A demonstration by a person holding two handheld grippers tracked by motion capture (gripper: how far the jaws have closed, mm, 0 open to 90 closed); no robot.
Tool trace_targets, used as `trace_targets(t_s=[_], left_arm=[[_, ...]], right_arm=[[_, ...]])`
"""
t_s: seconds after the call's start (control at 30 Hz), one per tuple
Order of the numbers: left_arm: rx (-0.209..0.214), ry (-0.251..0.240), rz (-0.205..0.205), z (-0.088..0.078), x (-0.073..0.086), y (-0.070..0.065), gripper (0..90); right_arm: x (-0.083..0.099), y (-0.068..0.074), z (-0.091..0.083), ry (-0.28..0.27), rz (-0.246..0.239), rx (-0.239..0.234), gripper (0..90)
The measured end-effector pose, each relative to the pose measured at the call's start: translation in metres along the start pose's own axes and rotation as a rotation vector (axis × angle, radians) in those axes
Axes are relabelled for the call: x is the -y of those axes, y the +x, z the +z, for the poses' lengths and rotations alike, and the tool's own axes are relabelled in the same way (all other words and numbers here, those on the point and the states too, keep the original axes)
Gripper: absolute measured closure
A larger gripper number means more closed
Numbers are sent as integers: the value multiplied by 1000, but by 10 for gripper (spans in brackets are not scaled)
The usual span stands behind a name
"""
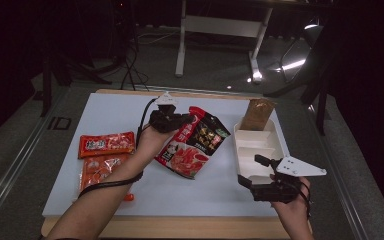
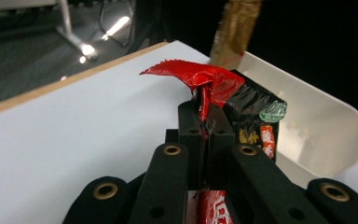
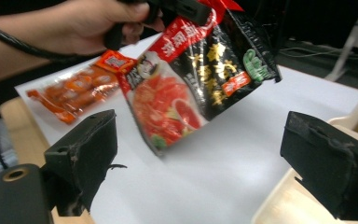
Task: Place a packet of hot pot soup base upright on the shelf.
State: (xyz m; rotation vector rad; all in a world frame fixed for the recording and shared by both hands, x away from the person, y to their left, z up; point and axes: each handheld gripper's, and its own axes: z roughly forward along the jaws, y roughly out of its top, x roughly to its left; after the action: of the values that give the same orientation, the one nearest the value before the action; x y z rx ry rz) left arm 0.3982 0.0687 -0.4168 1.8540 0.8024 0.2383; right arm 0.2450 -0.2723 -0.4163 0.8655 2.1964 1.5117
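red-black pouch (image 1: 194,142) pinched in raised left tool (image 1: 166,120), right tool (image 1: 269,186) wide

Glossy plastic-film pouch (image 1: 195,141); smooth white plastic tray (image 1: 275,145); matt table (image 1: 110,107).

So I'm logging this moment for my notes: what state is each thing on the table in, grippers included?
Left gripper: shut on the top edge of the red and black packet.
Red and black packet: sealed, lifted, hanging tilted.
Right gripper: open, nothing between its jaws.
White tray: on the table, near compartments bare.
Brown packet: standing in the tray's far end.
Two orange packets: sealed, lying flat.
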Motion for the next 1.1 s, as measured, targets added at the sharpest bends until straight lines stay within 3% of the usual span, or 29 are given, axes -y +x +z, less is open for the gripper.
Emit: trace_targets(t_s=[0.1, 0.2, 0.57, 0.77, 0.87, 0.9, 1.1], left_arm=[[17, 3, 14, -1, 2, -5, 887], [33, -11, 10, -3, 5, -8, 887], [128, -159, -37, -20, 16, -24, 887], [182, -223, -66, -25, 21, -31, 887], [192, -243, -55, -26, 23, -34, 887], [215, -264, -69, -26, 25, -35, 887], [269, -322, -124, -25, 29, -35, 886]], right_arm=[[0, -1, 1, -14, 24, -17, 101], [1, -3, 3, -25, 51, 7, 101], [-15, -14, 9, -22, 68, 86, 145], [-22, -18, 21, -23, 86, 55, 152], [-24, -19, 26, -23, 93, 49, 152], [-25, -19, 28, -22, 94, 39, 157], [-31, -20, 38, -22, 106, 0, 317]])
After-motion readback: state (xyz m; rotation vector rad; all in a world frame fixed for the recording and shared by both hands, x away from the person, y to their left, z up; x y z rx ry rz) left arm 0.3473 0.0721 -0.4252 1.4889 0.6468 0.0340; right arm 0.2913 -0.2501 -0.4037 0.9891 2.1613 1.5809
